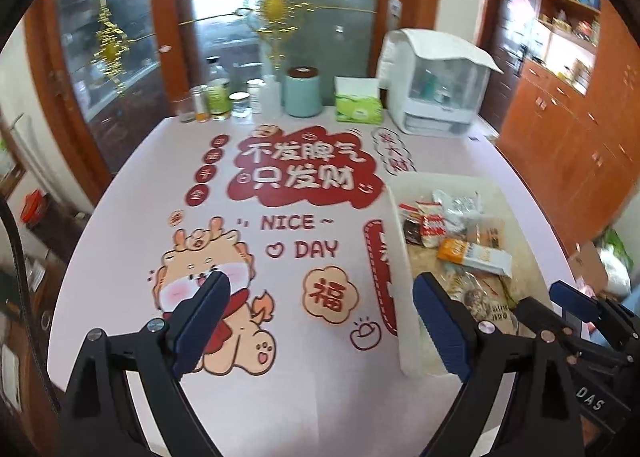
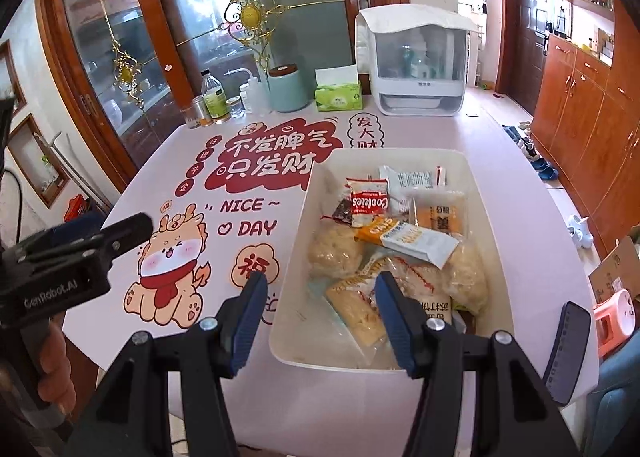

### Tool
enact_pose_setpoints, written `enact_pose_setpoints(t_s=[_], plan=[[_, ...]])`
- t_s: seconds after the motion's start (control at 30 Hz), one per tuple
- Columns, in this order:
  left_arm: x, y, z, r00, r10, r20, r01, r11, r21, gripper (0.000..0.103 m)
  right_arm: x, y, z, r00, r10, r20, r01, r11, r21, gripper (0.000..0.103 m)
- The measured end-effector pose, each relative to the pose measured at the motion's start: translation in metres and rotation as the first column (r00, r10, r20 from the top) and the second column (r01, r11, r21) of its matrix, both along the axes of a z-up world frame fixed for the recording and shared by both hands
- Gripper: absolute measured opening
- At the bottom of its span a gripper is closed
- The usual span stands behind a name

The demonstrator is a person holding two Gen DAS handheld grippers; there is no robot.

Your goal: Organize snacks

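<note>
Snack packets (image 2: pixel 404 241) in the white bin (image 2: pixel 490 217) look light, crinkly, slippery — pinch a sealed edge; left tool (image 1: pixel 320 321) and right tool (image 2: pixel 322 317) both spread, empty.

The left gripper (image 1: pixel 320 321) hung with its jaws wide apart and nothing between them, above the pink printed surface (image 1: pixel 280 397); the white bin (image 1: pixel 394 193) of snack packets (image 1: pixel 472 253) lay just right of the right jaw; the right gripper (image 1: pixel 560 305) showed beyond it; jars stood far ahead.
</note>
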State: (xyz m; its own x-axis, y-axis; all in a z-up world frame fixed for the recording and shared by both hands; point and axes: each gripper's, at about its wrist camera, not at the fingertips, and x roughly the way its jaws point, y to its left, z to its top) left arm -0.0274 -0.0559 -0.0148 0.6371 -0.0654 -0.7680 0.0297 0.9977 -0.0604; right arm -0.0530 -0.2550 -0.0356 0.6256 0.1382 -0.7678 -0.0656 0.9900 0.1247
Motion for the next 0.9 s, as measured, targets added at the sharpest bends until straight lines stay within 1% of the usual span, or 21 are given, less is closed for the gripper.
enact_pose_setpoints(t_s=[0.1,0.23,0.37,0.43,0.53,0.77,0.9], plan=[[-0.001,0.009,0.004,0.999,0.043,0.011,-0.043,0.999,-0.006,0.092,0.002,0.003,0.01,1.0,0.005,0.013,-0.005,1.0,0.0,0.057],[-0.003,0.014,0.01,0.997,0.074,0.02,-0.074,0.997,-0.009,0.092,0.002,0.007,0.021,1.0,0.003,0.029,-0.003,1.0,0.0,0.057],[-0.005,0.011,0.016,0.996,0.077,0.038,-0.078,0.997,0.003,0.092,0.002,0.01,0.028,0.999,0.0,0.044,0.001,1.0,-0.014,0.058],[-0.006,0.01,0.019,0.996,0.074,0.04,-0.074,0.997,0.001,0.092,0.003,0.009,0.031,0.999,-0.004,0.04,0.004,1.0,-0.003,0.058],[-0.006,0.008,0.019,0.997,0.075,0.025,-0.075,0.997,0.003,0.092,0.003,0.01,0.032,0.999,-0.016,0.037,0.016,1.0,0.0,0.06],[-0.012,0.004,0.015,0.997,0.071,0.002,-0.071,0.997,0.018,0.092,0.001,0.014,0.031,1.0,-0.01,0.026,0.01,1.0,0.002,0.061],[-0.014,0.005,0.012,0.997,0.078,-0.016,-0.077,0.997,0.015,0.092,0.0,0.016,0.029,1.0,-0.008,0.017,0.008,1.0,0.001,0.061]])
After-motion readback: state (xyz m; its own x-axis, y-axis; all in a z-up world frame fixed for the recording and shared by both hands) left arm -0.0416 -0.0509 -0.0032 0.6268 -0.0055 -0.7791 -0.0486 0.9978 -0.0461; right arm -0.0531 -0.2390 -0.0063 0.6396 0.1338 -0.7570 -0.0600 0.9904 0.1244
